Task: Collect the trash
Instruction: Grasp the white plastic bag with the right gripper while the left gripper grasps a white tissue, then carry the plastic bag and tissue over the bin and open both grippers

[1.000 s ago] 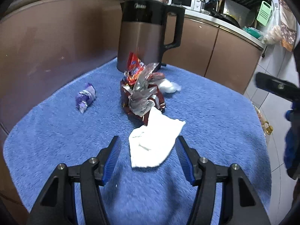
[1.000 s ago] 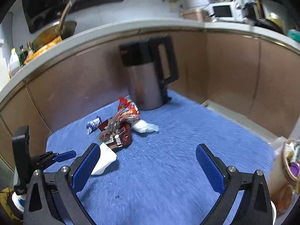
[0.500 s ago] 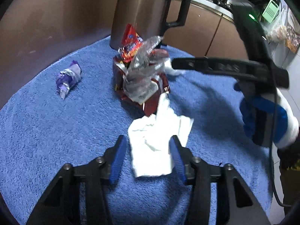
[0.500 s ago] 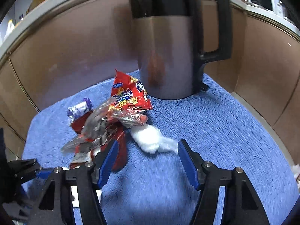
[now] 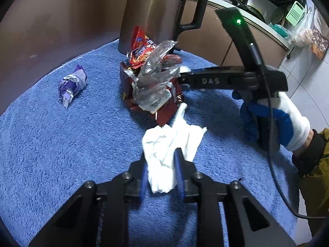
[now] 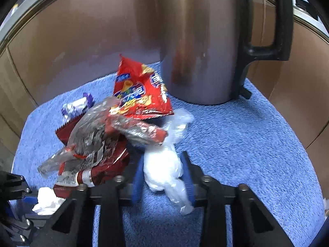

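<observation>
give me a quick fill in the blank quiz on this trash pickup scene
1. The left gripper has a white ____ between its fingers.
2. The right gripper is closing on a crumpled white ____ bag.
3. The trash lies on a ____ towel.
4. Apart from the snack wrapper pile lies a small ____ wrapper.

Missing words: tissue; plastic; blue; purple

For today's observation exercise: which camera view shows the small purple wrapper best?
The left wrist view: the purple wrapper lies whole and unobstructed on the blue towel. The right wrist view shows only part of it, behind the red snack bags.
</observation>
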`<state>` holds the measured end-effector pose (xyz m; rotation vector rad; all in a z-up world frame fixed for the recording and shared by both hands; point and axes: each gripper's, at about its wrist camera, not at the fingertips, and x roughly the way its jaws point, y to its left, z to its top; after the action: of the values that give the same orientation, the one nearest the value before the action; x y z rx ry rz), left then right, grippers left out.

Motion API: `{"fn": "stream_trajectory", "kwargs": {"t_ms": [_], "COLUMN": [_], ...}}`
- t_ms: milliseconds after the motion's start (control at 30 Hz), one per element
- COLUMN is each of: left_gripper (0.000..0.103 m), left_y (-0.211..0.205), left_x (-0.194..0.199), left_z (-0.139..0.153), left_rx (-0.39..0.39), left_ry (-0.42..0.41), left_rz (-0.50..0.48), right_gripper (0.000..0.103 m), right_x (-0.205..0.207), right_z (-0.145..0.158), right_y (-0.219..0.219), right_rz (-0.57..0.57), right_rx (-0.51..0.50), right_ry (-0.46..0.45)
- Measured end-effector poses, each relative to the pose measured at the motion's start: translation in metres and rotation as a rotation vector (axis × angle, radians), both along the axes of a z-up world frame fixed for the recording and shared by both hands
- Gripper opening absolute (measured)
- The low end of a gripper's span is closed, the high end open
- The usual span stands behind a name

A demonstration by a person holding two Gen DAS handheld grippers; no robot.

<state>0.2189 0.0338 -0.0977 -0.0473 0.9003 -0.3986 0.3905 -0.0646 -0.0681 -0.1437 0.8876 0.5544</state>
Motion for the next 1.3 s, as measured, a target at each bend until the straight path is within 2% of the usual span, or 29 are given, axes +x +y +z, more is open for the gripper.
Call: {"fn": "stream_trajectory", "kwargs": {"t_ms": [300,433,533,633,1000,1300], "left_gripper": [0.009,0.009,0.009,0.009,0.009,0.009], "left_y": [0.004,0.011,0.011,0.007,0.001,0.004], "left_x": [-0.01,-0.018,-0.034,-0.049,-0.114,-0.158], "left_z": [0.007,0.016,0.021,0.026,0.08,0.11], "left_rx": [-0.007,0.02,0.015,0.042,0.084,0.083], "left_ry": [-0.034,-0.086,-0.091,-0.111,-0.262,-0.336], "left_rz": [0.015,0.05,0.074,0.095,0.175,0.222], "right_gripper": [0.029,0.029,0.029,0.029,0.029,0.029], "right_x": [-0.026,-0.055,-0.083,-0.114,-0.211,-0.259], "right_z": [0.006,0.015,0.027,0.038,0.072,0.1], "right_y": [-0.016,-0.033,-0.047,-0.051,-0.072,-0.071], "right_rz": [-0.03,-0.073,-0.104,-0.127,-0.227,-0.246], "right_rx": [0.013,0.027,0.053,0.071,0.14,0.168], "right_ry": [-0.009,-0.008,-0.014,-0.027,-0.089,-0.157]}}
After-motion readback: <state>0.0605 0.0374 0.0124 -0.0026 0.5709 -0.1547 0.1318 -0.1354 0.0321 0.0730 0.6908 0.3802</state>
